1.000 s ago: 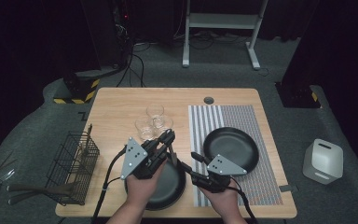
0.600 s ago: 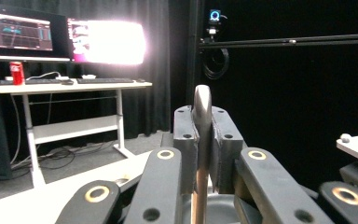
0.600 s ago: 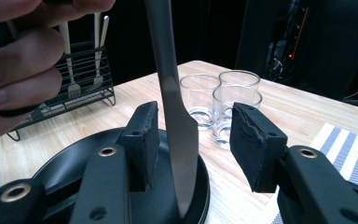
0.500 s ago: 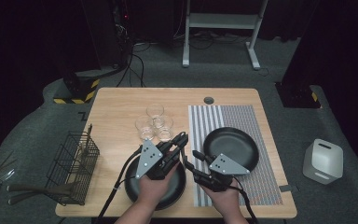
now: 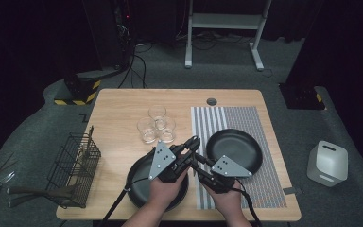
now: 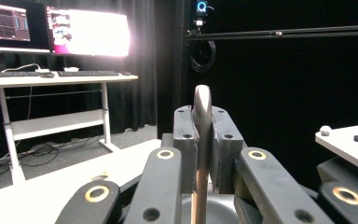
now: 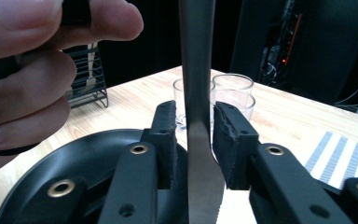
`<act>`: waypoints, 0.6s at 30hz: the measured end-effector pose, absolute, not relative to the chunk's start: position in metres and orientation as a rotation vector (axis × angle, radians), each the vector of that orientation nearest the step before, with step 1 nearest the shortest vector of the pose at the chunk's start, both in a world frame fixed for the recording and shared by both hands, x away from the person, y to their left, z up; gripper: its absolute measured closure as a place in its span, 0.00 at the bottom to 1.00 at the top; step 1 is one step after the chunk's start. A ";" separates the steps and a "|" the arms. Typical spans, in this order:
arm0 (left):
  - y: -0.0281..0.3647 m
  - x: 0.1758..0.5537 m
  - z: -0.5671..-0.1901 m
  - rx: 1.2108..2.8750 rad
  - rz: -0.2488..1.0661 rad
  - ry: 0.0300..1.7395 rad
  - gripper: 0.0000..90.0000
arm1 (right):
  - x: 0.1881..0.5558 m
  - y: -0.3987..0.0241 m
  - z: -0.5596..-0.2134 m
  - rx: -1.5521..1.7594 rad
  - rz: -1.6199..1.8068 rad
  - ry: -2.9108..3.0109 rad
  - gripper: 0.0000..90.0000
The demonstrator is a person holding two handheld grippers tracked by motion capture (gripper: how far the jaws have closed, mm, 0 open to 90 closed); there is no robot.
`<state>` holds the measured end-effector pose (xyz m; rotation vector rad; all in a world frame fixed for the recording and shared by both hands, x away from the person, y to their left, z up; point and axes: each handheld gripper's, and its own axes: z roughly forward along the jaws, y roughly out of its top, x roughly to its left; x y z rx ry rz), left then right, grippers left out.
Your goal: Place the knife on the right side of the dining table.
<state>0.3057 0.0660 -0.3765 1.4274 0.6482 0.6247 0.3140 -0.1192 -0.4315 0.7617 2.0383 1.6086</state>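
– Knife (image 7: 196,70) first: where?
– Upright between the two tools, over the near edge of the table (image 5: 123,104), just above the near black pan (image 5: 139,182).
– Left gripper (image 6: 202,114)?
– Clamped tight on the knife, both pads pressed flat against the metal, rounded end poking up past the jaw tips.
– Right gripper (image 7: 193,112)?
– Jaws just been closing, serrated blade hanging between them. Right pad at the blade's edge, thin dark gap beside the left pad, so not clearly pinching.
– Hands?
– Left hand (image 5: 165,189) wrapped round its tool above the near pan. Right hand (image 5: 229,196) beside it, over the near end of the striped mat (image 5: 212,120). Jaw tips of both tools meeting in the middle.
– Farther out?
– Second black pan (image 5: 234,149) on the mat, right of the grippers. Three clear glasses (image 5: 157,124) bunched together on bare wood just beyond the jaw tips, left of the mat.
– Off to the left?
– Wire basket (image 5: 73,170) at the table's left edge, with what looks like cutlery standing inside.
– Beyond the table?
– White container (image 5: 328,163) on the grey floor at the right; white desk legs (image 5: 189,33) at the very back.
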 end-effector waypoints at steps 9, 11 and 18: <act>0.068 0.305 -0.380 1.431 0.615 0.652 0.92 | 0.311 -0.116 -0.434 0.725 1.556 2.057 0.88; 0.068 0.304 -0.380 1.432 0.615 0.649 0.92 | 0.311 -0.115 -0.434 0.720 1.548 2.053 0.88; 0.071 0.305 -0.382 1.459 0.582 0.671 0.82 | 0.311 -0.117 -0.434 0.727 1.539 2.043 0.88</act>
